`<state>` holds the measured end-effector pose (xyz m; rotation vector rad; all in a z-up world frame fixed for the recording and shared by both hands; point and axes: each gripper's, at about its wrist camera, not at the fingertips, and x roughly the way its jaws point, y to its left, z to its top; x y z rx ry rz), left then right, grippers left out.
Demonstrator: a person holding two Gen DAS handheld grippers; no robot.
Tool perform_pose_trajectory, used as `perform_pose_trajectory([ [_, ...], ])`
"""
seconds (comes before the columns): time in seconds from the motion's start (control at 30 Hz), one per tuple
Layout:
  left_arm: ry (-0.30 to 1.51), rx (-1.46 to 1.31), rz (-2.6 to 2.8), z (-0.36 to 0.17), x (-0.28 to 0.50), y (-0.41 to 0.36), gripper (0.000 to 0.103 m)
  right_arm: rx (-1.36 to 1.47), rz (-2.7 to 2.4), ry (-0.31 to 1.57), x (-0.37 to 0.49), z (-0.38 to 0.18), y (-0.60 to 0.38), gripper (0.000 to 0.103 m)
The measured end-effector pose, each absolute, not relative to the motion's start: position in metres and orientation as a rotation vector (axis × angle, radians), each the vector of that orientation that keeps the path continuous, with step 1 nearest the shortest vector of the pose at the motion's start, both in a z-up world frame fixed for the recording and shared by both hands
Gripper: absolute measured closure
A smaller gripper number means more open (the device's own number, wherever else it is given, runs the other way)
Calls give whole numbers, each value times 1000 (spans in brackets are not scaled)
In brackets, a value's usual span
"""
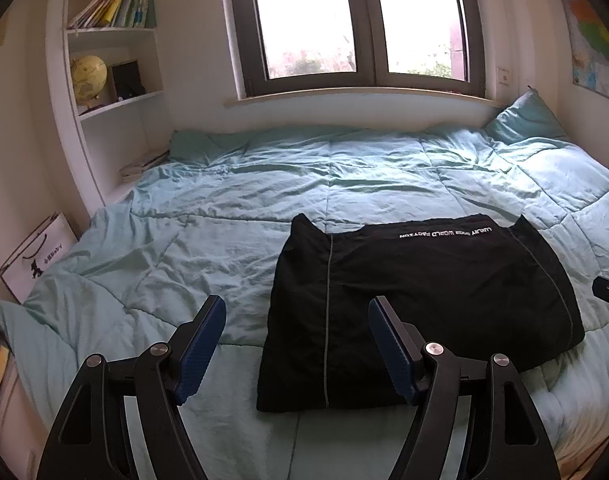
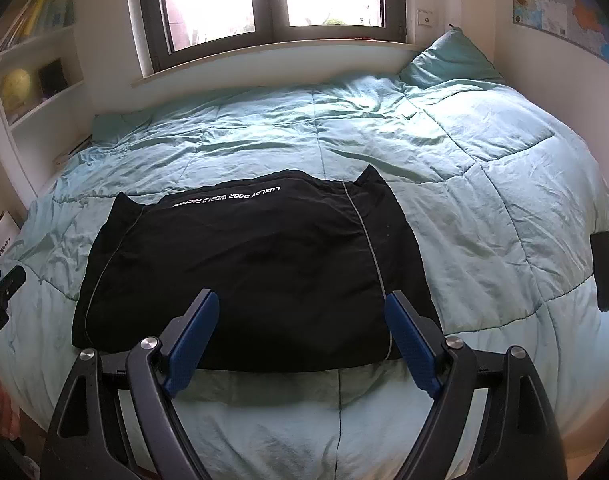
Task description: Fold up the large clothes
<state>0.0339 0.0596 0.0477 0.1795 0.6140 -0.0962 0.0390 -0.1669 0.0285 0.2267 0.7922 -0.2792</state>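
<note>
A black garment (image 1: 424, 300) with thin grey piping and white lettering lies folded into a flat rectangle on the light blue quilt (image 1: 224, 200), near the bed's front edge. It also shows in the right wrist view (image 2: 256, 272). My left gripper (image 1: 298, 312) is open and empty, above the garment's left edge. My right gripper (image 2: 302, 304) is open and empty, above the garment's near edge. Each gripper's tip shows at the edge of the other's view.
A window (image 1: 360, 24) and sill lie behind the bed. White shelves (image 1: 112, 80) with books and a globe stand at left. A teal pillow (image 1: 524, 120) leans at the far right corner. A black object (image 2: 606, 272) lies on the quilt's right side.
</note>
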Motion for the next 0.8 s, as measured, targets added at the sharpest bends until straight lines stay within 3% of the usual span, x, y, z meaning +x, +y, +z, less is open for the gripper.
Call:
perform_pose_trajectory([
  [0.8, 638, 203, -4, 39, 70, 76, 28, 145, -258, 819, 59, 18, -156, 16],
])
